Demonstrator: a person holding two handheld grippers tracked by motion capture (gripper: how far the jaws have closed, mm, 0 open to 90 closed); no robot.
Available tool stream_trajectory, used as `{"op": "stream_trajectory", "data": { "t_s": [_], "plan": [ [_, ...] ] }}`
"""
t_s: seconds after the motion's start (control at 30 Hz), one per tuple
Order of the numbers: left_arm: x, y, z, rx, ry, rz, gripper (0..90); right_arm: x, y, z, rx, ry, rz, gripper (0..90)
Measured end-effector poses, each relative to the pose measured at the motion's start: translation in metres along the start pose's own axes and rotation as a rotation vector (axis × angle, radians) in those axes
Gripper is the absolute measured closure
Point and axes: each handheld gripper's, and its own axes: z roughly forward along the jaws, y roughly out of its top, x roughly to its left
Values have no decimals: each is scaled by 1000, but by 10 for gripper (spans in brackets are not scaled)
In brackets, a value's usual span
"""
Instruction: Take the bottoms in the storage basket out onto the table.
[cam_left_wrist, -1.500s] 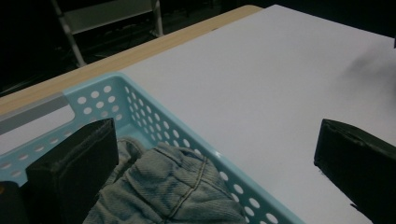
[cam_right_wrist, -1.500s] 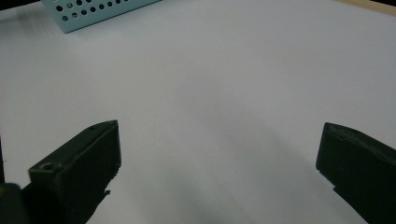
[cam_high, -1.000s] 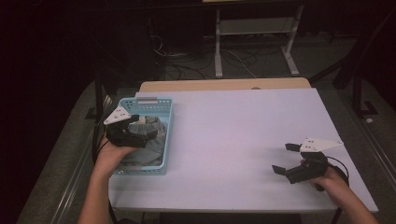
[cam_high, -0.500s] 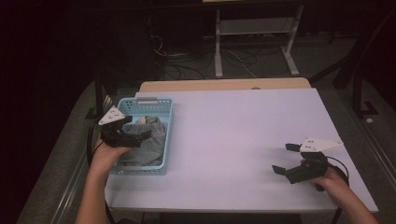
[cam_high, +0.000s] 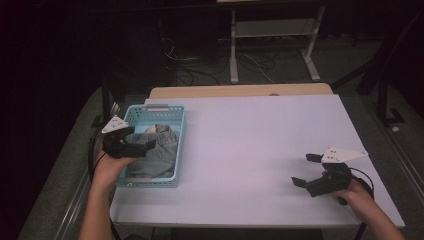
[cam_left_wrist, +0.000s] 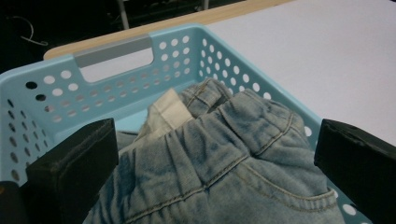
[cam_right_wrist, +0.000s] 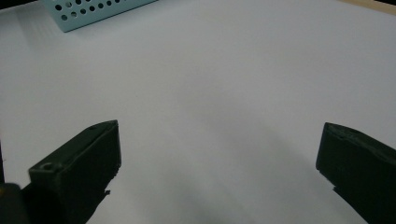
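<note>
A light blue perforated basket (cam_high: 155, 108) stands at the table's left side and holds folded light denim jeans (cam_high: 159, 149). My left gripper (cam_high: 142, 141) hovers over the basket's left edge, open, with its jaws pointing across the jeans. In the left gripper view the two jaws stand wide apart on either side of the jeans' waistband (cam_left_wrist: 224, 163), just above it, with a strip of cream fabric (cam_left_wrist: 168, 112) behind and the basket wall (cam_left_wrist: 116, 74) beyond. My right gripper (cam_high: 303, 169) rests open, low over the bare table near the right front; nothing lies between its jaws (cam_right_wrist: 219, 140).
The white table (cam_high: 250, 135) has a wooden strip (cam_high: 240, 91) along its far edge. A corner of the basket (cam_right_wrist: 93, 11) appears far off in the right gripper view. Beyond the table, a metal stand (cam_high: 270, 45) and cables sit on the dark floor.
My left gripper has drifted left and toward the person, from over the basket's middle to its left edge. The right gripper has stayed put.
</note>
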Motion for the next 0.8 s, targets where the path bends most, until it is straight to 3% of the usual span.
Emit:
{"op": "stream_trajectory", "data": {
  "t_s": [0.27, 0.6, 0.8],
  "plan": [
    [6, -5, 2, 54, 36, -26, 0, -1, 0, 0, -2, 0, -1, 1],
    [12, -5, 10, 99, 76, -89, 0, 0, 0, 0, 1, -1, -2, 1],
    [10, -4, 19, 142, 68, -82, 0, 0, 0, 0, 2, -1, -2, 1]
  ]
}}
